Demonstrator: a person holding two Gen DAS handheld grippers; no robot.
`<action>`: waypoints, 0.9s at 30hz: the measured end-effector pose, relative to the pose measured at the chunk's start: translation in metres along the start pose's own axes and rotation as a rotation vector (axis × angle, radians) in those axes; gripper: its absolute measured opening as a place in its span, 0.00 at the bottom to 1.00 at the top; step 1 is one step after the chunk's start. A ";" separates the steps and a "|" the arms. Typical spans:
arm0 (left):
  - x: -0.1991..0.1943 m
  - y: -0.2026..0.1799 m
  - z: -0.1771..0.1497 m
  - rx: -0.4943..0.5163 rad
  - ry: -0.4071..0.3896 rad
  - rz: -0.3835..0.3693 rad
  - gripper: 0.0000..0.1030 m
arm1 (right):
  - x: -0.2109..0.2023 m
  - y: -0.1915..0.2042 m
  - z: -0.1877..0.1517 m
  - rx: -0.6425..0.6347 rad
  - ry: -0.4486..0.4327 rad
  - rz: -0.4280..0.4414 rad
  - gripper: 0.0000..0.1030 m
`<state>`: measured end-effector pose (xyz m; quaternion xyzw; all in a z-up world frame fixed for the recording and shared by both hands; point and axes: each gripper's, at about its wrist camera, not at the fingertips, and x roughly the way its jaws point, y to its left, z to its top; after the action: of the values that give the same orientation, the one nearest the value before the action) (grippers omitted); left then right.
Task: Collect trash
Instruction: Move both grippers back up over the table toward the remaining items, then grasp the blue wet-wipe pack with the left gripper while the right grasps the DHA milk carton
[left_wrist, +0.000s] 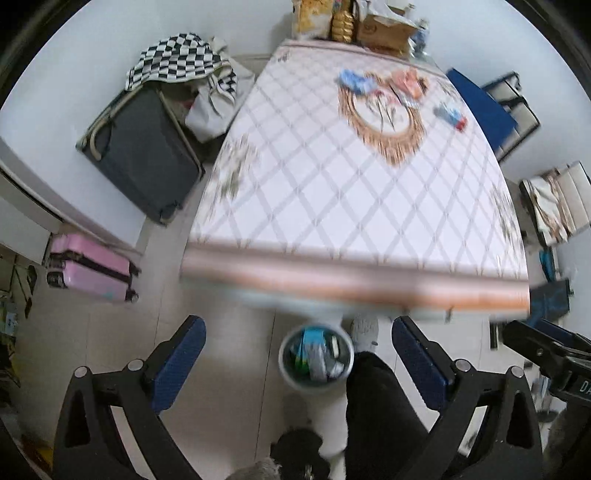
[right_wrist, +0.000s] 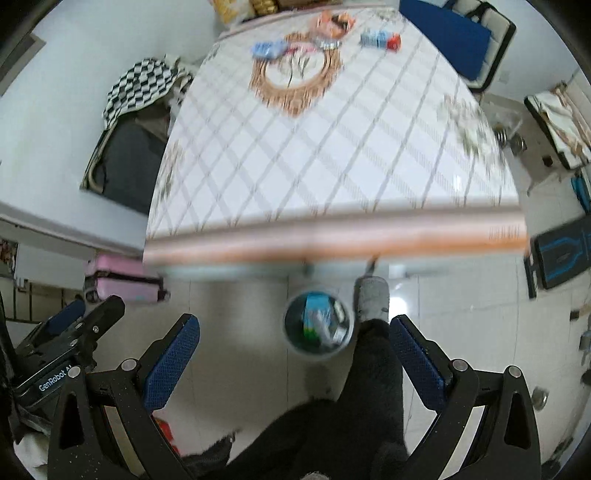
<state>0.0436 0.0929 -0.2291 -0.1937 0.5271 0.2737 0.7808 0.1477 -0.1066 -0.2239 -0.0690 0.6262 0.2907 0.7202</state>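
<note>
Blue pads: both grippers are hanging wide open, nothing between the fingers
Left gripper (left_wrist: 295, 365): hovering over the floor, just near of the table edge
Right gripper (right_wrist: 295, 360): same deal, sitting beside the left one
Bin (left_wrist: 316, 359): standing on the floor by the person's leg (left_wrist: 380, 406), already holding some wrappers
Table (left_wrist: 332, 206): trash is lying at the far end, a blue wrapper (left_wrist: 355, 81), an orange packet (left_wrist: 409, 82) and a small carton (left_wrist: 450, 115)
Blur: everything's looking smeared

Pink suitcase (left_wrist: 92, 267), checkered cloth (left_wrist: 173, 59), dark suitcase (left_wrist: 144, 155), blue cushion (right_wrist: 447, 31)
</note>
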 end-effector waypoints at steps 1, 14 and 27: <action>0.007 -0.007 0.020 -0.008 -0.007 0.007 1.00 | 0.002 -0.004 0.020 -0.006 -0.003 -0.010 1.00; 0.168 -0.117 0.254 -0.124 0.124 0.066 1.00 | 0.121 -0.099 0.391 -0.181 0.086 -0.256 1.00; 0.268 -0.121 0.402 -0.311 0.193 0.036 1.00 | 0.248 -0.135 0.550 -0.292 0.212 -0.329 0.70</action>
<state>0.4867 0.2966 -0.3277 -0.3282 0.5544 0.3459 0.6821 0.7015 0.1200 -0.3795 -0.3037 0.6301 0.2478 0.6703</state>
